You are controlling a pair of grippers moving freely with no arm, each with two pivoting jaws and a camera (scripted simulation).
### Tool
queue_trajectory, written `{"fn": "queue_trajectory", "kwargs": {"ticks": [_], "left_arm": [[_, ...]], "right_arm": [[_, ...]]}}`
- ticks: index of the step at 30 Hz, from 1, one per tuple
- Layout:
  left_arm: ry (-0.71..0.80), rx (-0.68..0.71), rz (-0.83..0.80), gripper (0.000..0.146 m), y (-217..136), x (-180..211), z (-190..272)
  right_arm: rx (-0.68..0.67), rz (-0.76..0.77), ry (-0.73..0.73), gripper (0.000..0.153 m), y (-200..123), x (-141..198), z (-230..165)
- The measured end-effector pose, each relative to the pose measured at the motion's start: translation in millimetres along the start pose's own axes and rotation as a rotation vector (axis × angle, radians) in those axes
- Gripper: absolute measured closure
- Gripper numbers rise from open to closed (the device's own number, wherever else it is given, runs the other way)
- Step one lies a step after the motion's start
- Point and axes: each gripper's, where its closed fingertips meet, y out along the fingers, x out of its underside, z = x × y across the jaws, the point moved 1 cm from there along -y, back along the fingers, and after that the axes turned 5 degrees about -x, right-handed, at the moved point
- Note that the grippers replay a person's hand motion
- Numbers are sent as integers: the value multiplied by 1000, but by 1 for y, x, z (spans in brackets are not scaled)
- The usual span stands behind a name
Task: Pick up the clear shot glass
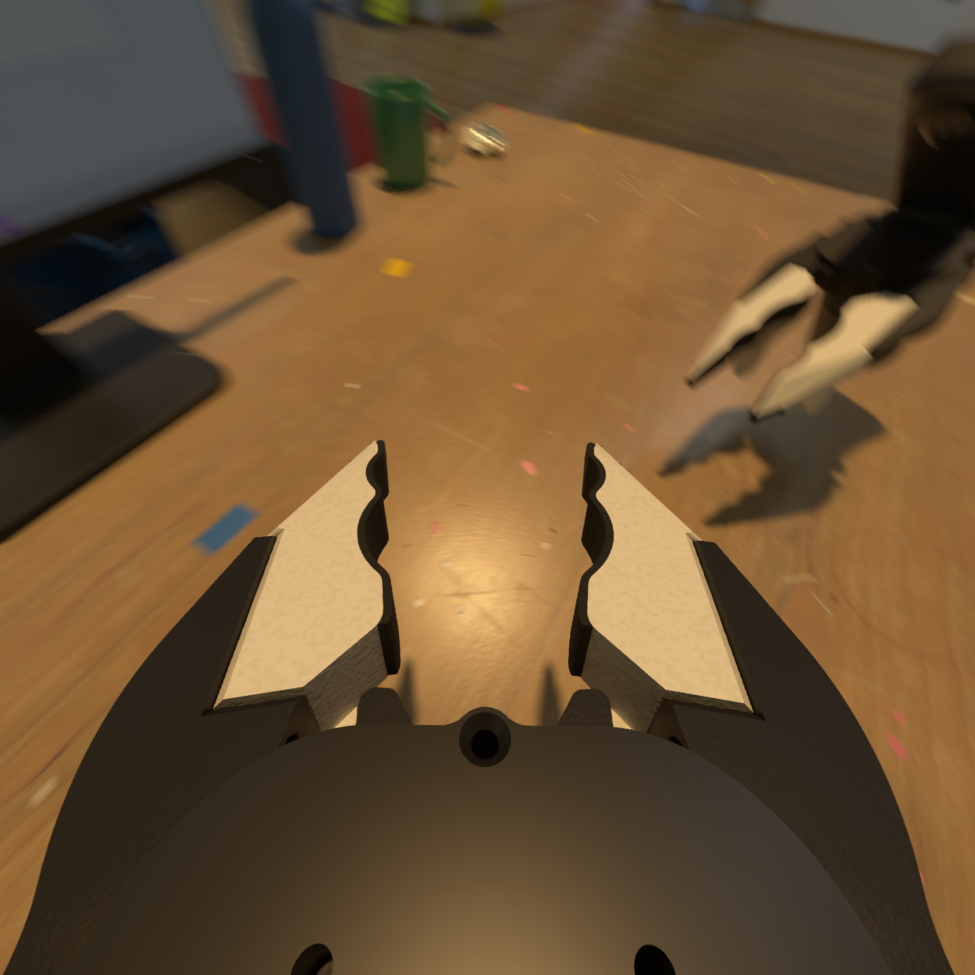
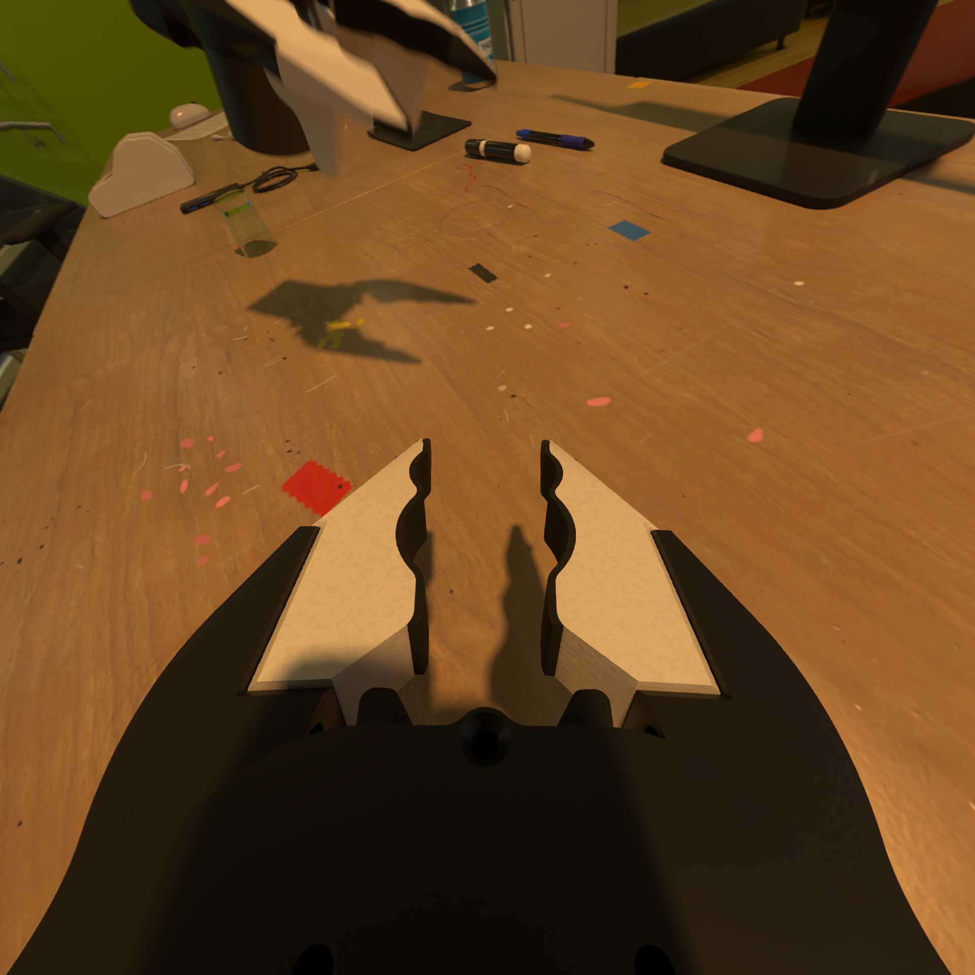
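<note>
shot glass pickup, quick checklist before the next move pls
1. Clear shot glass located, upright on the table: ok.
2. Right tool open and empty: ok.
3. Left tool open and empty: ok.
4. Either tool lined up on the glass: not ok; it sits far left of the right tool's axis.
5. Room around the glass: cannot tell; a black cable and a white block lie just behind.
</note>
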Motion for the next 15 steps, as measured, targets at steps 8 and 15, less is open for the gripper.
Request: {"fn": "queue_trajectory", "kwargs": {"ticks": [8, 15], "left_arm": [[-273, -885, 79, 70, -188, 8, -113], [-607, -1313, -199, 71, -319, 126, -125]], "right_arm": [[-122, -21, -34, 111, 26, -7, -20], [-217, -56, -71, 111, 53, -10, -38]]}}
